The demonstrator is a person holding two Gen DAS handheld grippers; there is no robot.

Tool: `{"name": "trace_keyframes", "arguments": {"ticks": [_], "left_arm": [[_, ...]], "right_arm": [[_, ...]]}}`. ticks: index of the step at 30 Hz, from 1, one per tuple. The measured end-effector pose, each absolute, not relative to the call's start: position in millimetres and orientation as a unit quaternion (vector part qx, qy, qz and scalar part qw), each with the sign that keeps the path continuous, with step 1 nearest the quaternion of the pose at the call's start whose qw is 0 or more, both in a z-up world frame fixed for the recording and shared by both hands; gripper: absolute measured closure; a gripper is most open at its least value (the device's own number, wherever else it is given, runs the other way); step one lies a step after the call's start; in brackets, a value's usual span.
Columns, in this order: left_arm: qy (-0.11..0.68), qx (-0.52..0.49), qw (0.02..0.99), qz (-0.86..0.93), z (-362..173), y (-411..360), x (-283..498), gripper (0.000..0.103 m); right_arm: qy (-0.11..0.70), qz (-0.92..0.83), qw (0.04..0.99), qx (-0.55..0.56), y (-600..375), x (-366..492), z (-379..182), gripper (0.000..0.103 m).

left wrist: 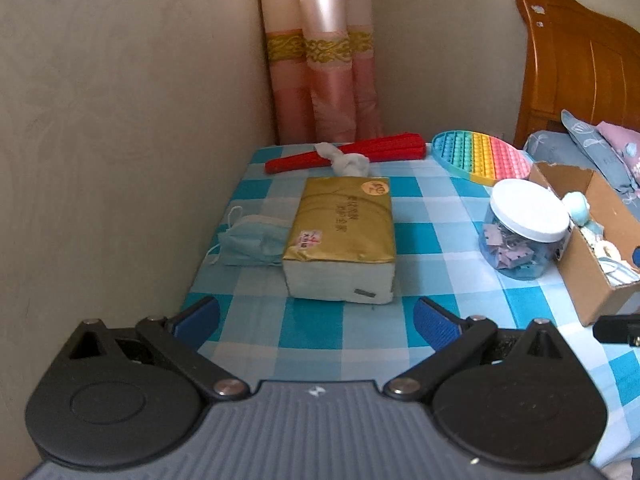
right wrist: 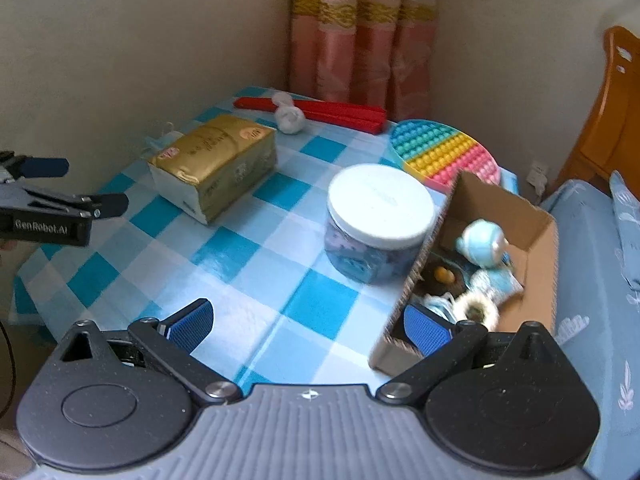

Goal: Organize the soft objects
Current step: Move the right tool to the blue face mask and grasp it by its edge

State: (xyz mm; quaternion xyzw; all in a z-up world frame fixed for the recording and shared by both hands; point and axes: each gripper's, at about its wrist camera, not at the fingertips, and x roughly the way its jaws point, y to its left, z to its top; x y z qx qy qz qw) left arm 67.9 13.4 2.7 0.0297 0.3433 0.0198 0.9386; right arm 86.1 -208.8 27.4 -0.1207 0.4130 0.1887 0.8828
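Since the cardboard box (right wrist: pixel 504 216) at the counter's right edge already holds a pale blue plush toy (right wrist: pixel 482 242) and other small soft items, it reads as the collecting place. The soft things not yet sorted lie at the left: a tissue pack (left wrist: pixel 340 236) in gold wrap, a blue face mask (left wrist: pixel 250 240) touching its left side, and a crumpled white wad (left wrist: pixel 348 162) on the red folded fan (left wrist: pixel 348 152) at the far edge. The left tongs (left wrist: pixel 316 318) hang spread and empty just near of the pack, probably lined up for it. The right tongs (right wrist: pixel 308 326) are likewise spread and empty, their right finger over the box's near corner. A lidded jar (right wrist: pixel 380 224) of clips touches the box's left wall; the rainbow pop-it (right wrist: pixel 444 156) lies beyond.
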Motion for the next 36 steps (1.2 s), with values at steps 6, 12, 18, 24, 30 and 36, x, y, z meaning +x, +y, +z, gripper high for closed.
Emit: {"name": "trace_keyframes", "arguments": {"ticks": [6, 12, 18, 24, 30, 36], "left_arm": [[0.343, 0.024, 0.938, 0.029, 0, 23, 71, 0.001], [0.354, 0.014, 0.935, 0.027, -7, 30, 72, 0.001], [0.38, -0.008, 0.925, 0.026, -20, 38, 70, 0.001], [0.396, -0.018, 0.917, 0.05, -14, 50, 76, 0.001], [0.407, -0.021, 0.909, 0.085, -11, 63, 86, 0.001], [0.43, -0.026, 0.897, 0.104, -25, 74, 83, 0.001]], "right_arm": [[0.411, 0.211, 0.878, -0.123, -192, 103, 30, 0.0], [0.405, 0.264, 0.864, -0.14, -171, 127, 34, 0.0], [0.399, 0.343, 0.835, -0.163, -130, 166, 47, 0.0], [0.396, 0.409, 0.8, -0.188, -77, 203, 49, 0.0], [0.377, 0.441, 0.78, -0.233, -31, 227, 41, 0.0], [0.377, 0.454, 0.757, -0.279, 7, 247, 24, 0.002]]}}
